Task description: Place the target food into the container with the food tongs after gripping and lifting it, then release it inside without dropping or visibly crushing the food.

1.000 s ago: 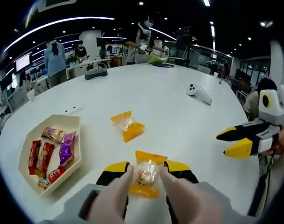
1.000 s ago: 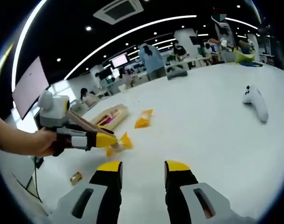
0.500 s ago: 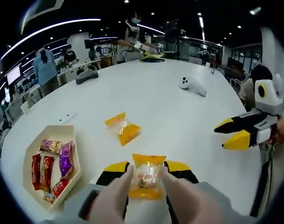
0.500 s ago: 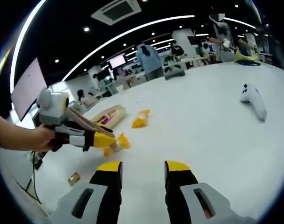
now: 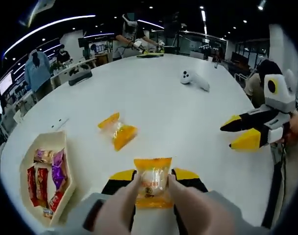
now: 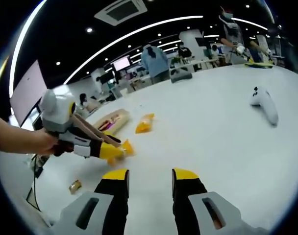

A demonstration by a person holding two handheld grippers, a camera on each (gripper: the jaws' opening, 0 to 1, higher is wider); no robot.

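Nearest me, my left gripper [image 5: 152, 182] has its jaws clamped on a clear-and-orange wrapped snack packet [image 5: 152, 181], pinched between the pale tong arms and held off the white surface [image 5: 168, 112]; the wrapper looks uncrushed. My right gripper [image 6: 149, 178] carries nothing, its jaws apart, hovering above the surface off to the side. Beyond the held packet, a second orange wrapped snack [image 5: 118, 132] lies on the surface. Well to the left sits the beige hexagonal tray [image 5: 24, 161], with red and purple wrapped bars inside. Farther off rests a white game controller [image 5: 194, 80]. I judge the lift done and the carry in hand. Next I must swing left over the tray, lower inside its rim, then ease the jaws open gently.
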